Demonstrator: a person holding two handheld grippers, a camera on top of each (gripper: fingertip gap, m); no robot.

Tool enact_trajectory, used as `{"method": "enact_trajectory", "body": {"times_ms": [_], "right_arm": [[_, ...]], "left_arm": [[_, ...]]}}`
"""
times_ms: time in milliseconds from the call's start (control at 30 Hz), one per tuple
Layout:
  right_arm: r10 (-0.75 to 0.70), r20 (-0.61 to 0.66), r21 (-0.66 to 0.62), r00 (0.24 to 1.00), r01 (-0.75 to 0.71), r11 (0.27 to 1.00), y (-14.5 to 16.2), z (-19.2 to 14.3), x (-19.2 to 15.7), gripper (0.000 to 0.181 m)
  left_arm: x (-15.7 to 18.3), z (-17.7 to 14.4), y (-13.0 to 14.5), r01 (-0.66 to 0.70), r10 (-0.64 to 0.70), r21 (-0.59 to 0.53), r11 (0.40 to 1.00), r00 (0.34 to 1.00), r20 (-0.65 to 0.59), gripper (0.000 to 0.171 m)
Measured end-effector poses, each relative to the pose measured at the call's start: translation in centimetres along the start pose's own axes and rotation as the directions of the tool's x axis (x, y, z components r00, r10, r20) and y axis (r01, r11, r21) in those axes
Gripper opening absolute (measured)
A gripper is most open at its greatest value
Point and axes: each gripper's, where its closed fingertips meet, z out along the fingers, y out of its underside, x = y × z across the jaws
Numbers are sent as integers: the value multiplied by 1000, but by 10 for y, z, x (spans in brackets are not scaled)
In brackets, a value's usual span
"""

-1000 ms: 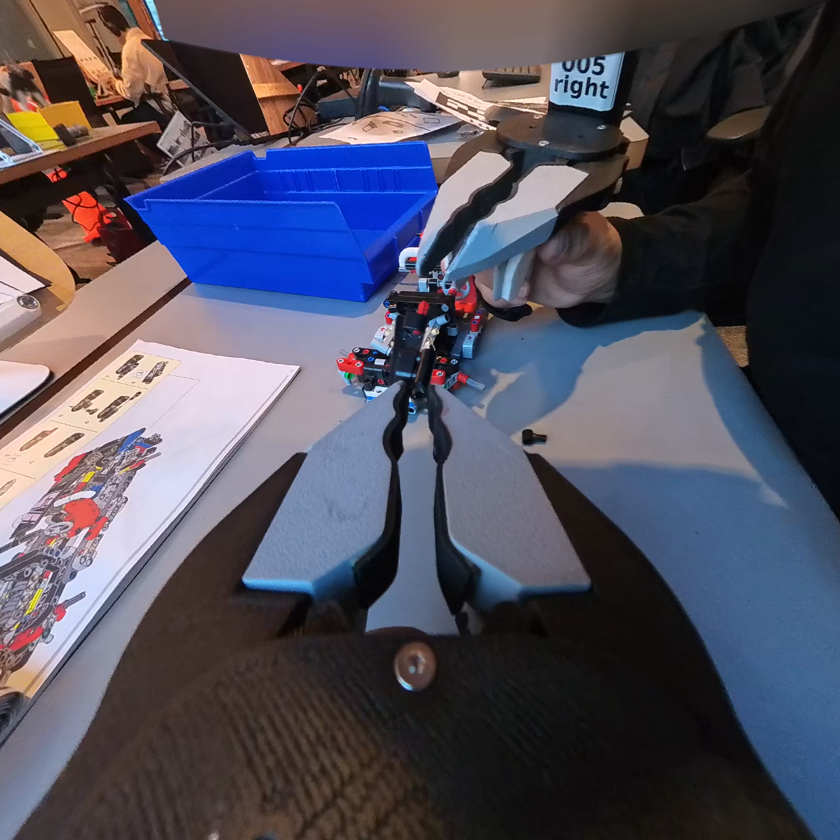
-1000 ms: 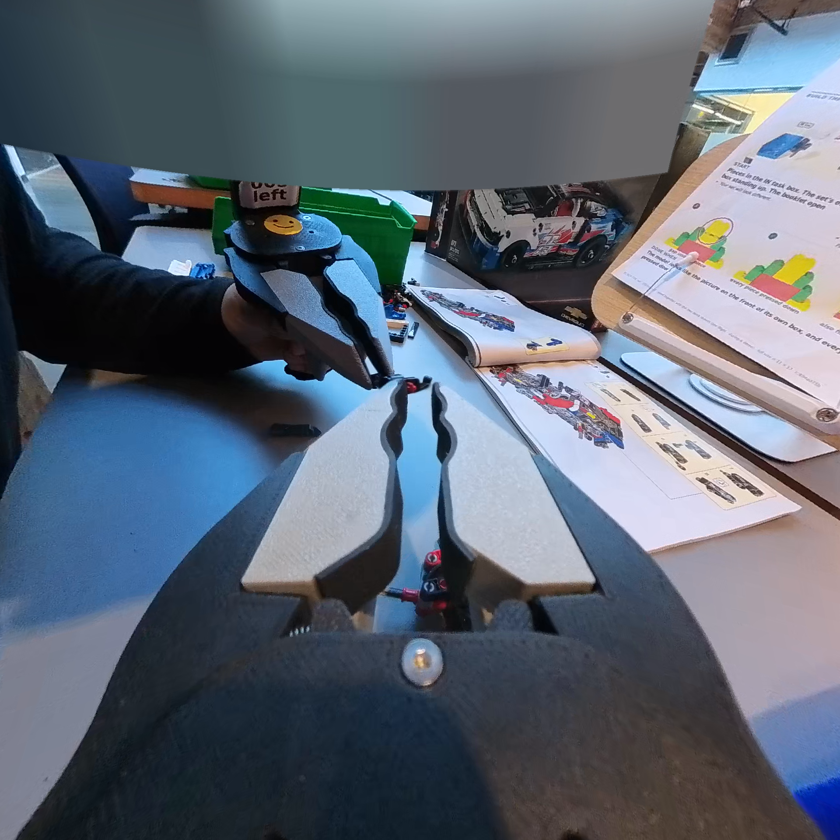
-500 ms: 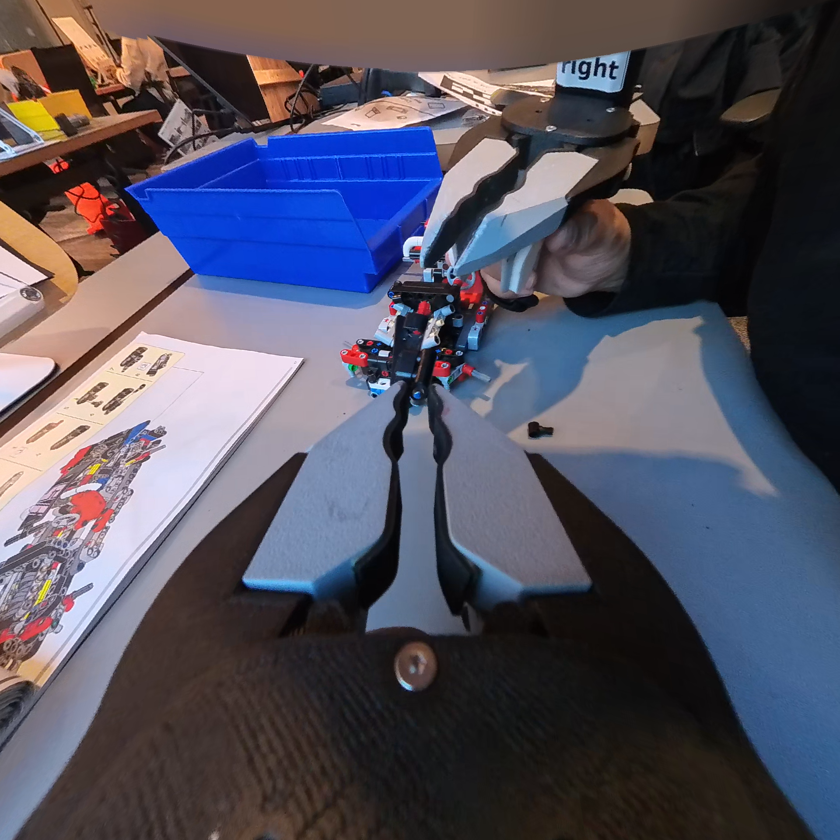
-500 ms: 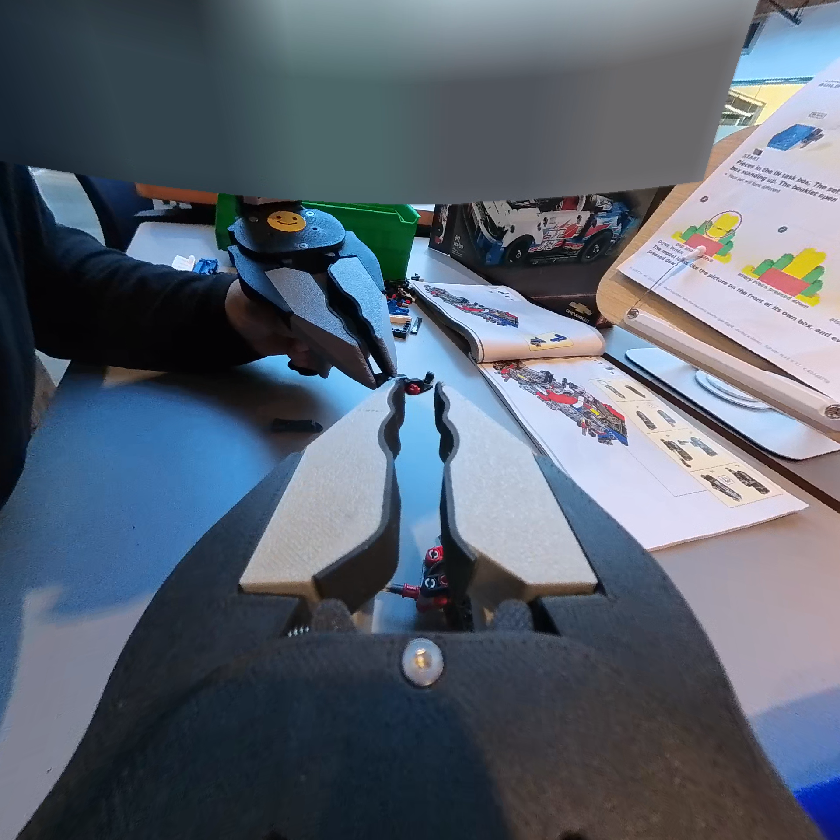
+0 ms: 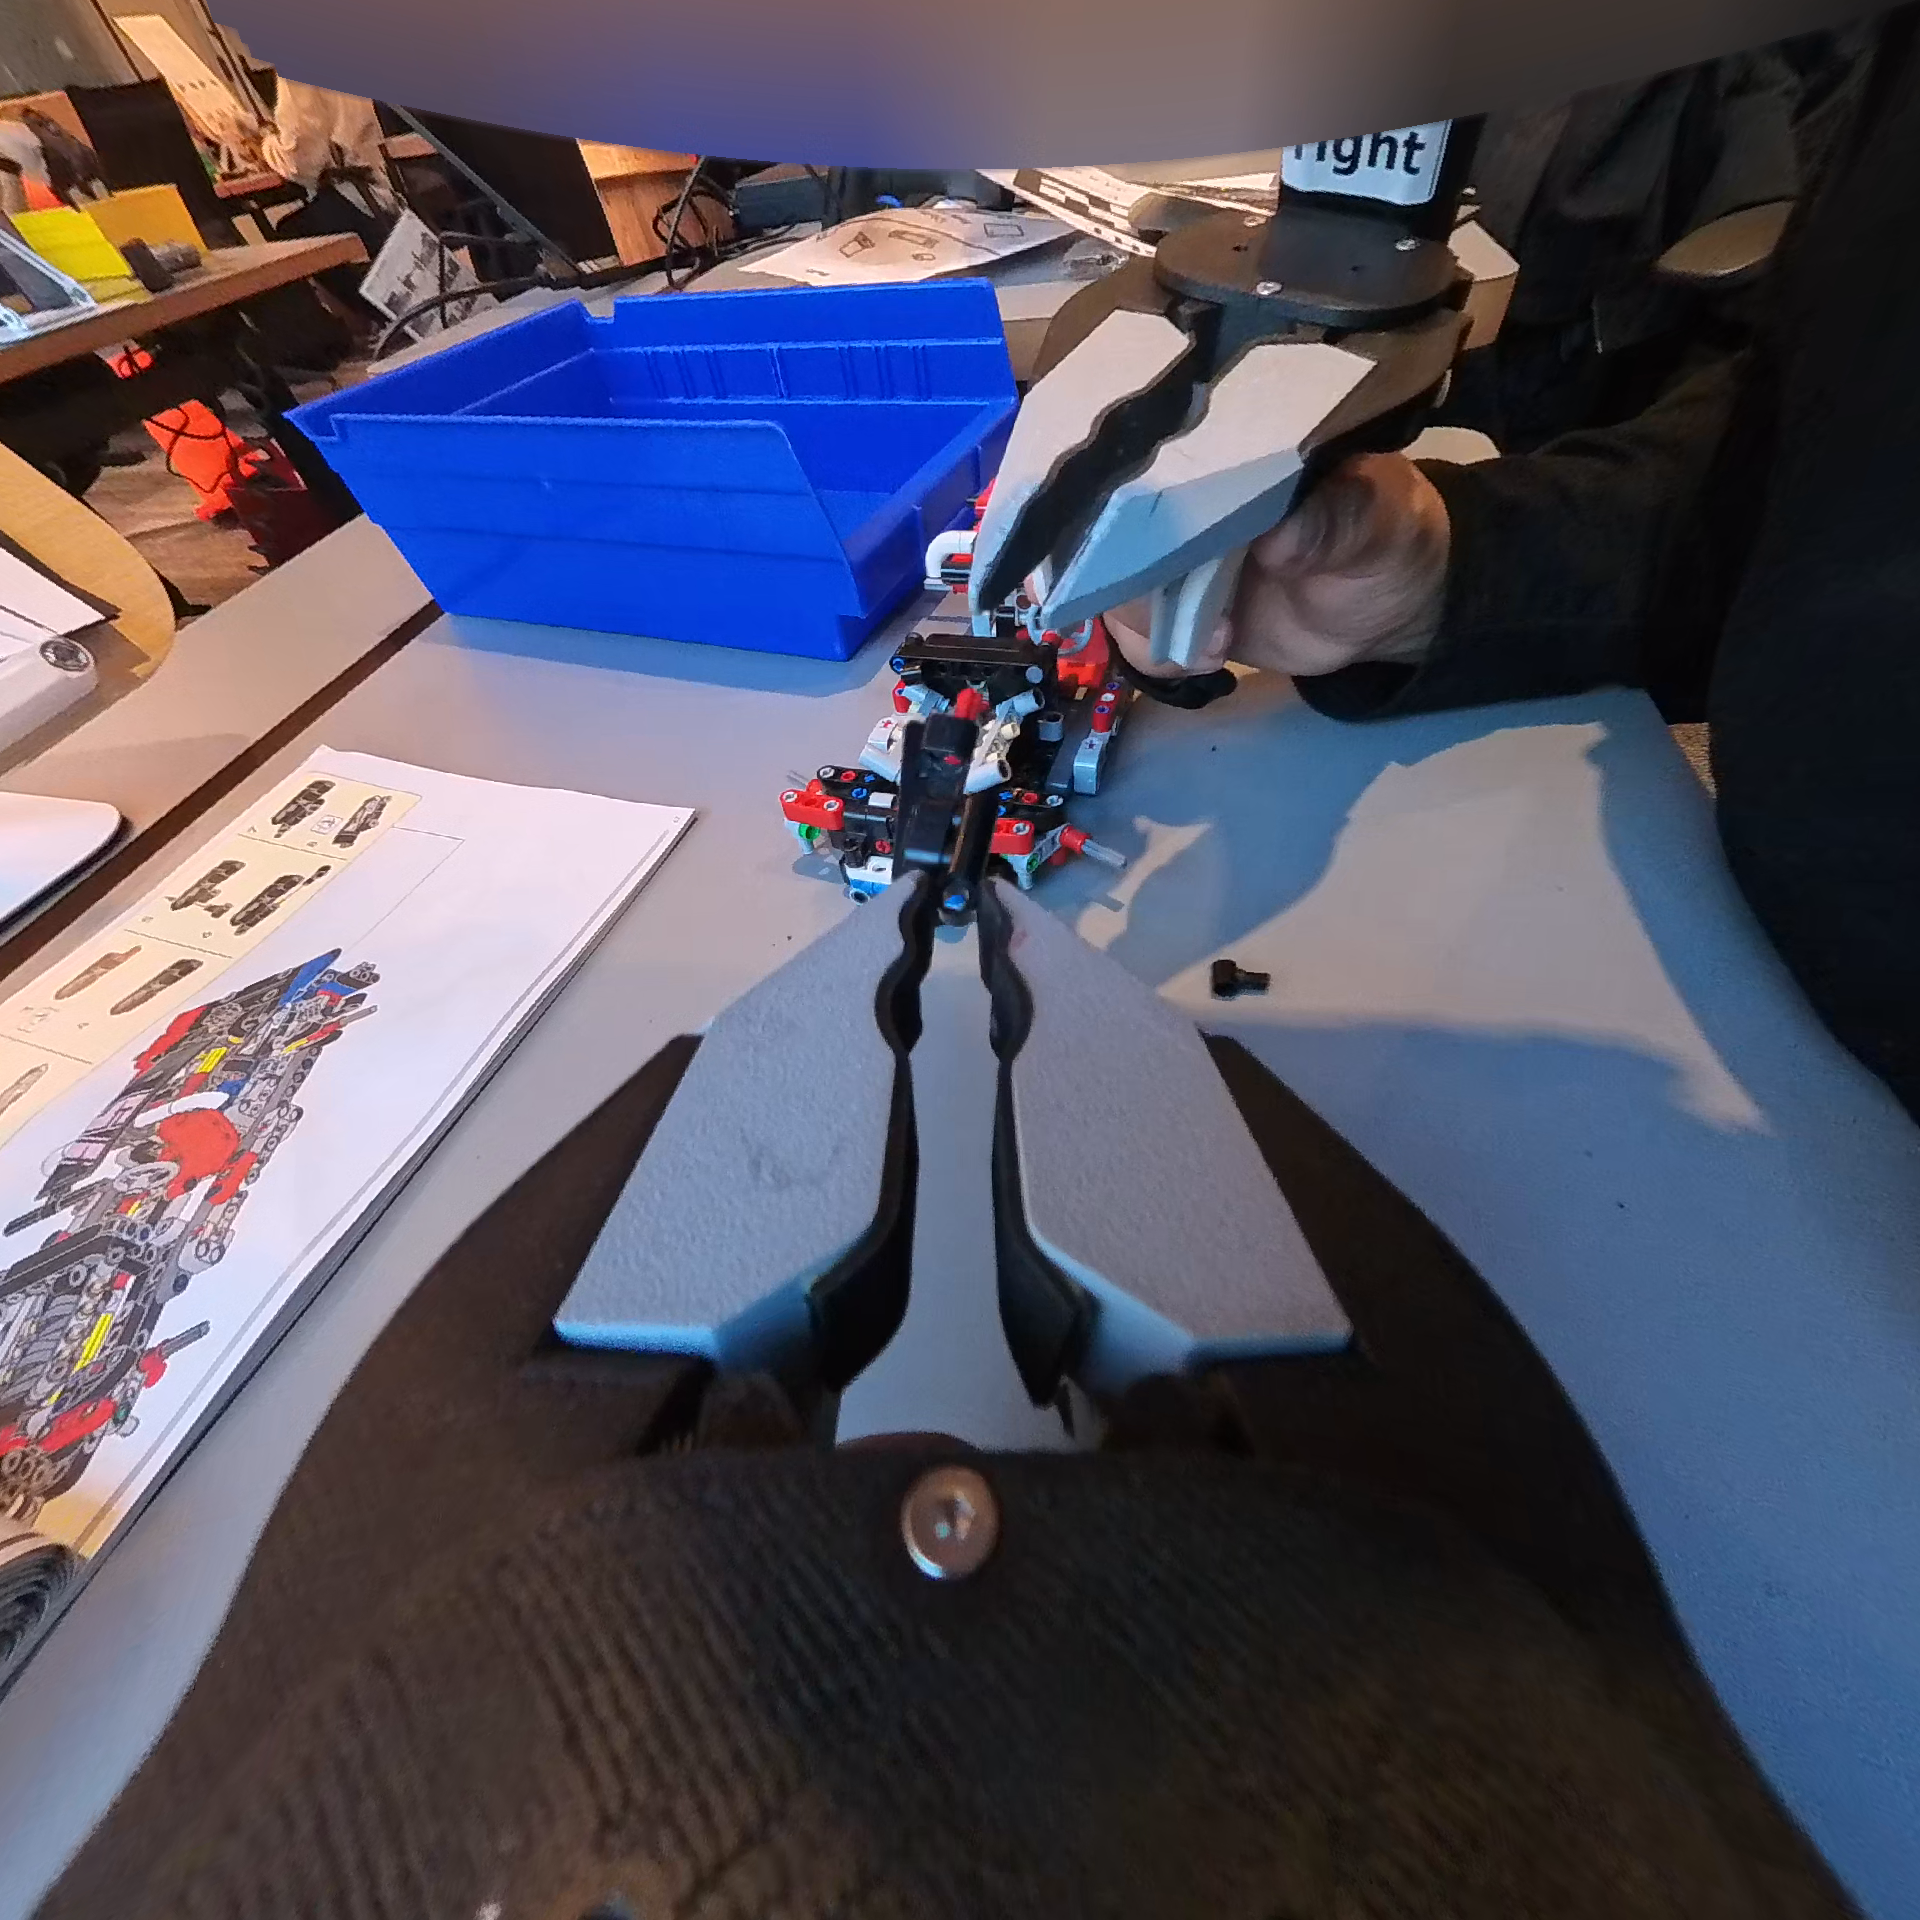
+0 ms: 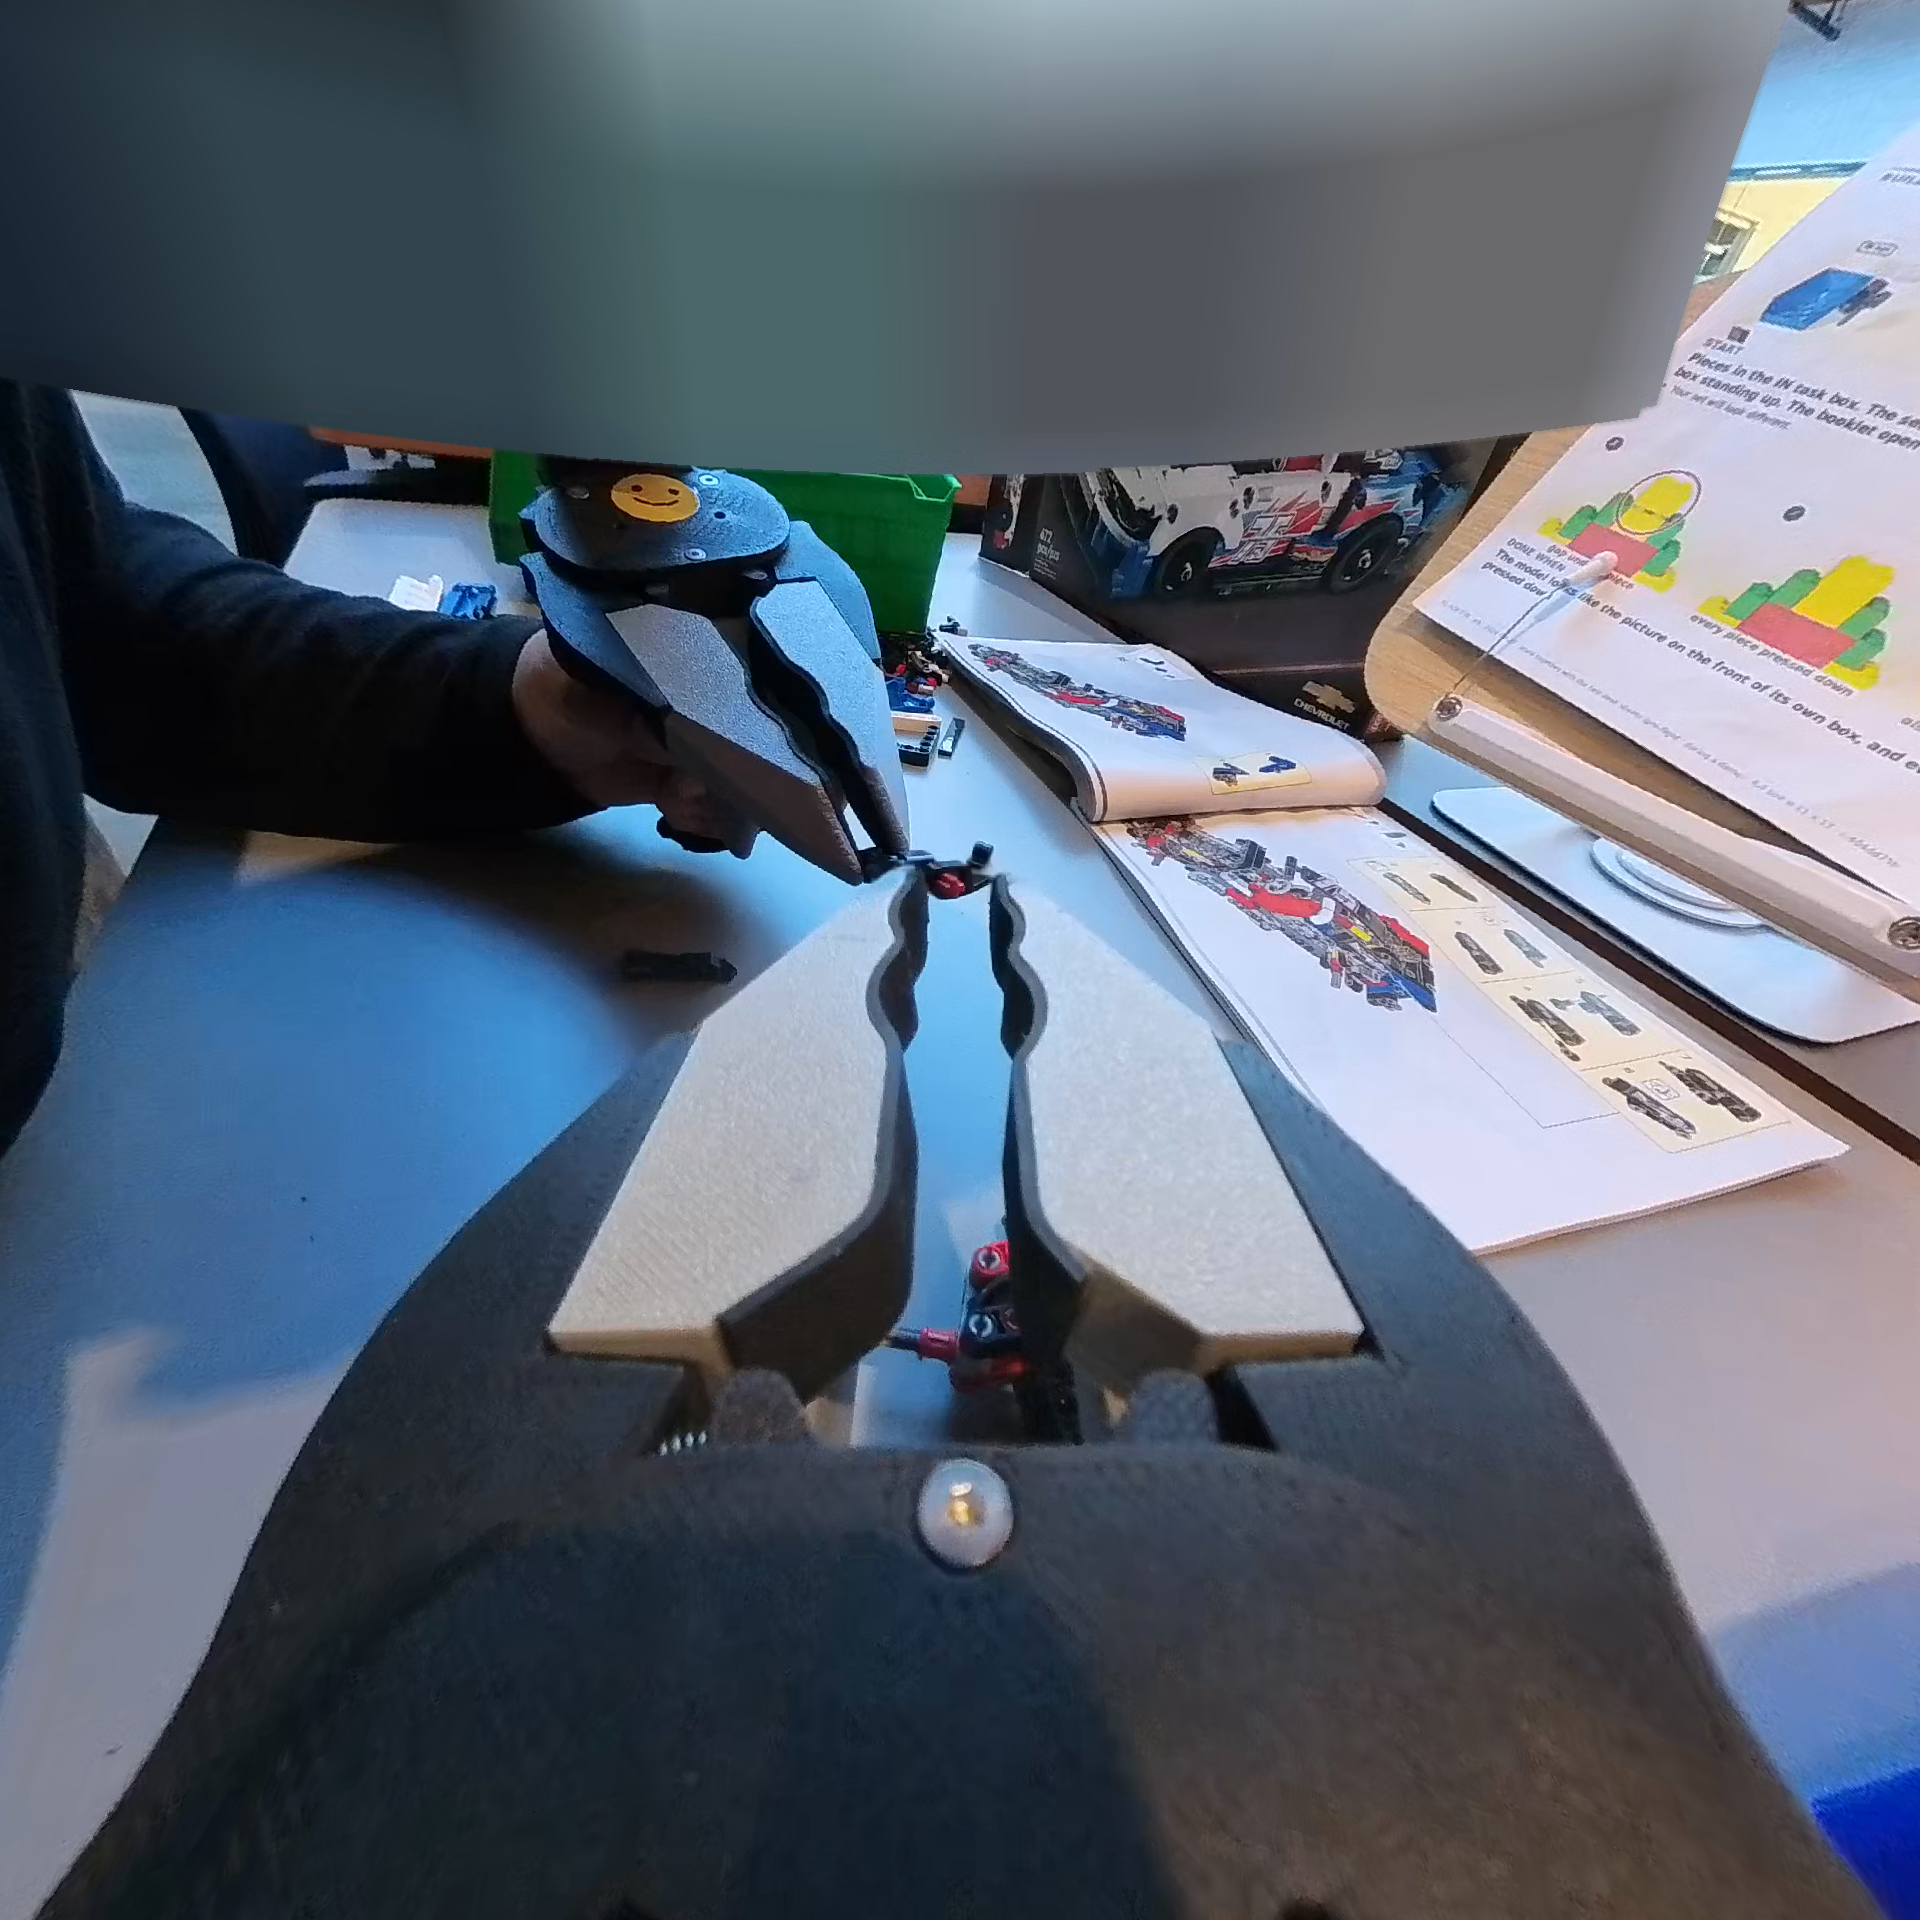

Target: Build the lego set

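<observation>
The partly built lego chassis (image 5: pixel 977 769), black, red and grey, rests on the grey table. My left gripper (image 5: pixel 951 904) is shut on a thin black piece (image 5: pixel 930 790) that stands up over the chassis's near end. That piece also shows in the right wrist view (image 6: pixel 945 875), with a red bit, at the left gripper's tips (image 6: pixel 878 857). My right gripper (image 6: pixel 951 883) has its jaws almost together. In the left wrist view its tips (image 5: pixel 1013 618) close on the chassis's far end. The chassis (image 6: pixel 982 1320) shows under its fingers.
A blue bin (image 5: pixel 675 468) stands behind the chassis. An open instruction booklet (image 5: pixel 343 956) lies to the left. A loose black pin (image 5: pixel 1236 977) lies to the right. A green bin (image 6: pixel 894 520), the set's box (image 6: pixel 1247 551), a sheet stand (image 6: pixel 1714 582) and several loose pieces (image 6: pixel 925 675) stand beyond. About 6 cm separates my left fingertips from my right. The loose black pin (image 5: pixel 1236 977) sits 11 cm or so from the ends of my left fingers.
Very little. Both grippers keep their holds. The black piece at my left tips has tilted a little more upright over the chassis.
</observation>
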Motion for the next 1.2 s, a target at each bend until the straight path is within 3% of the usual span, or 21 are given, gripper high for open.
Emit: {"method": "enact_trajectory", "body": {"times_ms": [233,400,500,600,700,1033,1200], "right_arm": [[43,51,-5,998,-43,999,2,2,-5,24],[14,119,-59,993,-7,998,11,4,-19,21],[35,167,-170,985,-7,985,29,8,-31,15],[29,158,-346,987,28,938,58,10,-38,9],[2,150,-445,989,66,893,76,9,-51,1],[55,144,-526,988,29,850,90,-1,-79,1],[72,147,-528,987,16,849,90,-3,-91,1]], "left_arm": [[13,-3,13,75,-83,-53,996,983,-163,4],[32,-19,45,-126,62,-220,967,959,-275,4],[32,-21,49,-174,105,-254,951,959,-263,4],[46,-24,57,-190,87,-288,939,938,-334,4],[52,-22,73,-221,89,-360,907,933,-347,4],[75,-20,73,-253,91,-368,895,910,-405,14],[68,-17,68,-239,103,-365,900,929,-356,21]]}}
